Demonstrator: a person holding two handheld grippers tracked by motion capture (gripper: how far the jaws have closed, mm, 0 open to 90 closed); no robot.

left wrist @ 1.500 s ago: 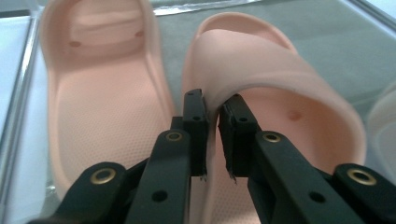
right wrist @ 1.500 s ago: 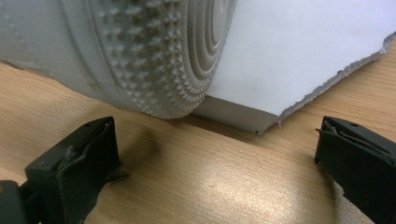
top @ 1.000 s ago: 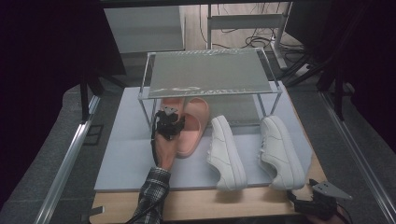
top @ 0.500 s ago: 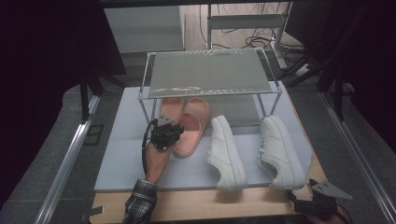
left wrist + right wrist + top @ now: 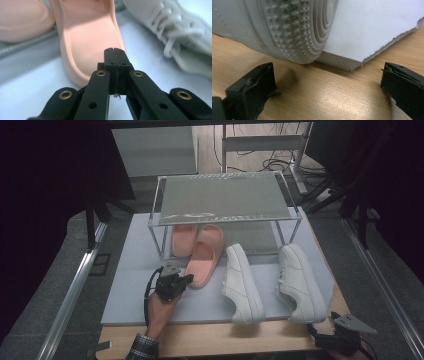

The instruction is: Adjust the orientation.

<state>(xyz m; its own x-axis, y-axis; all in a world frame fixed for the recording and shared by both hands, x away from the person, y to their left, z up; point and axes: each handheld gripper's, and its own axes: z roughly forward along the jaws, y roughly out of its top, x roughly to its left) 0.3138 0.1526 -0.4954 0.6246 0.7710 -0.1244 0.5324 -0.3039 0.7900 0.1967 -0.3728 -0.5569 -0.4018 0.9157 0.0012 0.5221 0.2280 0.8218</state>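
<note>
Left gripper view: your left gripper (image 5: pixel 115 51) has just been closing, jaws together, nothing between, at the heel of the pink slipper (image 5: pixel 87 37) | slipper not yet gripped, half under rack (image 5: pixel 225 200) | right gripper (image 5: pixel 327 82) jaws apart, idle by sneaker (image 5: pixel 282 27).

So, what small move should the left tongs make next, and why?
Probably open the left tongs and ease forward onto the heel edge of the nearer peach foam slipper. The jaws have just been closing and now meet with nothing between them, just short of that heel. This slipper lies half out from under the metal mesh rack, while its mate sits further under it.
</note>
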